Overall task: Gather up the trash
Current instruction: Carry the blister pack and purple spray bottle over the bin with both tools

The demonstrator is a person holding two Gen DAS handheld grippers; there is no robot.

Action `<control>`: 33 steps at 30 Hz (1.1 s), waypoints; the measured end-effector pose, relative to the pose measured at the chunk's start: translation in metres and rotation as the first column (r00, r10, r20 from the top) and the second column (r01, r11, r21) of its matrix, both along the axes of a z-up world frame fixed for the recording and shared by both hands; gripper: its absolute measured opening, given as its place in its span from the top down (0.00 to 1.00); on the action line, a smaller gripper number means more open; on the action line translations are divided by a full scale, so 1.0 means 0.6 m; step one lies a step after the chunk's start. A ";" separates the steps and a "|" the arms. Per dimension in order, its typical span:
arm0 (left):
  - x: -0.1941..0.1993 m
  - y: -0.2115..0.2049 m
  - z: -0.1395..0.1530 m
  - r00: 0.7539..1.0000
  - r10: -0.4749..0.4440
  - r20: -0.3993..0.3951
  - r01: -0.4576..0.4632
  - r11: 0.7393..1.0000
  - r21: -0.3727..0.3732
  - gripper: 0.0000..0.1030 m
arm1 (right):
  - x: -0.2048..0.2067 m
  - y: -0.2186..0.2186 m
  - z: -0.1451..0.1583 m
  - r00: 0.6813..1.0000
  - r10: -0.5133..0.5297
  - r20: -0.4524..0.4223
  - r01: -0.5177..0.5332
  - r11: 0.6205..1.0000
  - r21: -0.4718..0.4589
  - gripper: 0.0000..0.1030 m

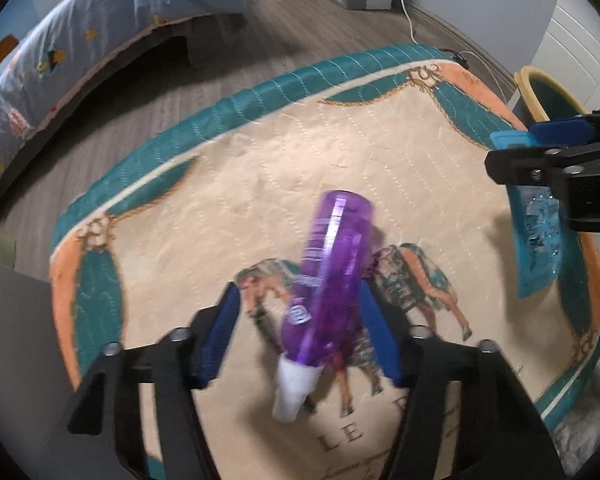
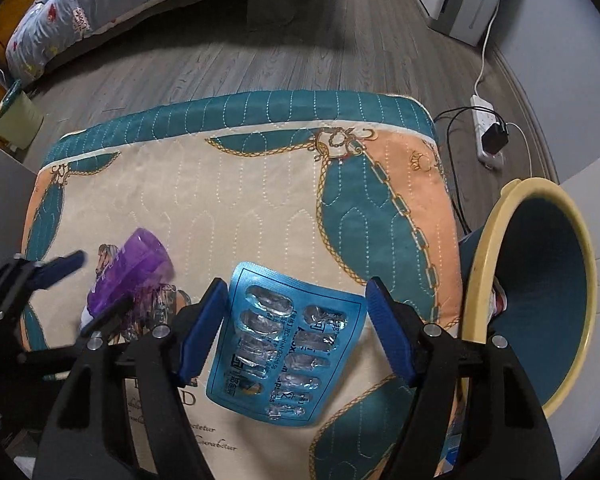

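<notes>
Trash is what I have between both claws: the left gripper stands open around a purple bottle lying near the middle of the quilted mat, its white cap pointing back toward me, and the right gripper stands open around an empty blue pill pack lying flat toward the mat's right edge. Neither claw is closed on anything yet; the right one's left pad sits just beside the pack's edge, the other well off it. A bin with a cream rim waits just off the mat's right edge, tilted so I see into its mouth. My worry is the bottle: it is round and slick, and it lies slanted across the pads, so a squeeze could roll it away. The pill pack is thin and flat on soft fabric, so my pads may skate over it or pinch the mat instead. Both claws also sit near each other, so a careless swing toward the bin could knock them together.
</notes>
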State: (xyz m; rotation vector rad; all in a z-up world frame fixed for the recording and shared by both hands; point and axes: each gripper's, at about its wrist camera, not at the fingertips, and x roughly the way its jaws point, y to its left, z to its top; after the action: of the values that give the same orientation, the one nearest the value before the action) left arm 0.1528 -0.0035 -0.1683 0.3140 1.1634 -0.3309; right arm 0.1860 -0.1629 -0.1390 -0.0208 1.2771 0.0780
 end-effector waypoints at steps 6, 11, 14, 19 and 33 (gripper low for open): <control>-0.003 -0.031 0.009 0.998 -0.056 0.014 0.056 0.998 0.009 0.67 | -0.007 -0.031 0.018 1.000 0.006 0.026 -0.006 1.000 -0.003 0.32; -0.009 -0.058 0.041 0.994 -0.080 0.074 0.080 0.997 0.006 0.67 | -0.003 -0.088 0.032 0.998 -0.033 0.047 0.032 0.999 0.016 0.32; -0.012 -0.077 0.066 0.990 -0.094 0.103 0.096 0.995 -0.019 0.67 | -0.008 -0.122 0.050 0.996 -0.059 0.073 0.058 0.998 0.019 0.32; -0.008 -0.140 0.103 0.978 -0.133 0.158 0.144 0.988 -0.063 0.67 | -0.017 -0.191 0.085 0.984 -0.125 0.124 0.121 0.992 0.039 0.32; -0.033 -0.349 0.160 0.923 -0.306 0.231 0.347 0.923 -0.163 0.67 | -0.053 -0.437 0.131 0.909 -0.368 0.194 0.364 0.930 0.057 0.32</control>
State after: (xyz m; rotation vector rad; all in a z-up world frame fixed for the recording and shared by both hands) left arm 0.1327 -0.2129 -0.0724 0.3564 0.8661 -0.6928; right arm 0.1543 -0.4251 -0.0605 0.2240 1.0585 -0.2314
